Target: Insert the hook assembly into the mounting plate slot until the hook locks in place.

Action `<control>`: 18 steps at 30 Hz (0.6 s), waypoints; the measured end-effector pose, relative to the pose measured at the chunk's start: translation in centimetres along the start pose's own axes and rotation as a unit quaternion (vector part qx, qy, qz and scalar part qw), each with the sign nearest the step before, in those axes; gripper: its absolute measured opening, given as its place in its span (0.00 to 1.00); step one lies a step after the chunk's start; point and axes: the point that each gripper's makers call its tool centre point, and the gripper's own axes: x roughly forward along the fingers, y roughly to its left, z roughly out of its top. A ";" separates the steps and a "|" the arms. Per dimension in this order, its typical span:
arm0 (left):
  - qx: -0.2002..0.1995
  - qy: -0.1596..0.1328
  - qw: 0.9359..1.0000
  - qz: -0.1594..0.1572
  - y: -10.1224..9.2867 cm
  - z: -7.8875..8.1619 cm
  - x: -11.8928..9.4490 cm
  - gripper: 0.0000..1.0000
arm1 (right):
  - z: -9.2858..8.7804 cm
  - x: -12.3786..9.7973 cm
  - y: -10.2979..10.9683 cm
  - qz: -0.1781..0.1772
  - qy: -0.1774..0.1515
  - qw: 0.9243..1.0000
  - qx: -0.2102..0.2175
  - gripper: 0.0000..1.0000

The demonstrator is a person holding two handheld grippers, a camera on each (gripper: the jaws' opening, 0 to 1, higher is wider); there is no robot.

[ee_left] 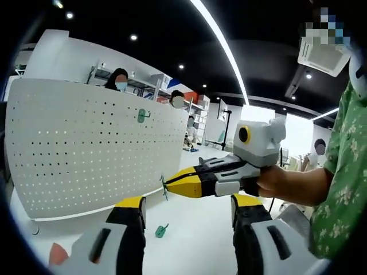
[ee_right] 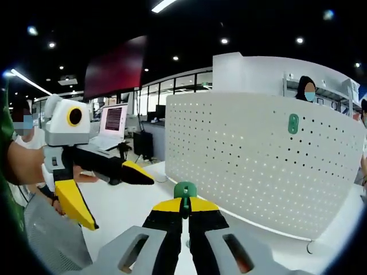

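The white perforated mounting plate [ee_left: 86,154] stands upright on the table, with one green hook [ee_left: 142,116] hanging on its upper part. My right gripper [ee_left: 168,186] comes in from the right, shut on a green hook assembly [ee_left: 163,187], a short way off the plate's right end. My left gripper [ee_left: 189,205] is open with nothing between its fingers. Another green hook [ee_left: 161,231] lies on the table between its jaws. In the right gripper view, my right gripper [ee_right: 185,200] pinches the hook assembly [ee_right: 185,190], facing the plate [ee_right: 258,172] and its mounted hook [ee_right: 293,123]. The left gripper [ee_right: 120,203] is open at left.
The white table [ee_left: 195,240] carries the plate. People sit or stand behind the plate near shelves [ee_left: 143,83]. A laptop [ee_right: 113,123] is open on a desk at the back left. The person's arm in a green patterned sleeve [ee_left: 344,172] is at the right.
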 end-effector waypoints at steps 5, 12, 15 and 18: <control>0.001 0.004 1.000 -0.021 -0.7 -0.2 0.1 0.75 | -0.2 0.1 -0.3 -0.002 0.001 1.000 0.006 0.01; 0.003 0.007 0.999 -0.038 -1.3 -0.4 0.1 0.87 | -0.3 0.1 -0.8 -0.009 0.002 1.000 0.010 0.01; 0.002 -0.001 0.999 -0.047 -1.7 -0.1 0.1 0.94 | -0.2 0.0 -1.0 -0.013 -0.001 1.000 0.013 0.01; 0.003 -0.005 0.999 -0.048 -1.8 0.1 0.1 0.99 | -0.1 0.0 -1.1 -0.016 -0.002 1.000 0.015 0.01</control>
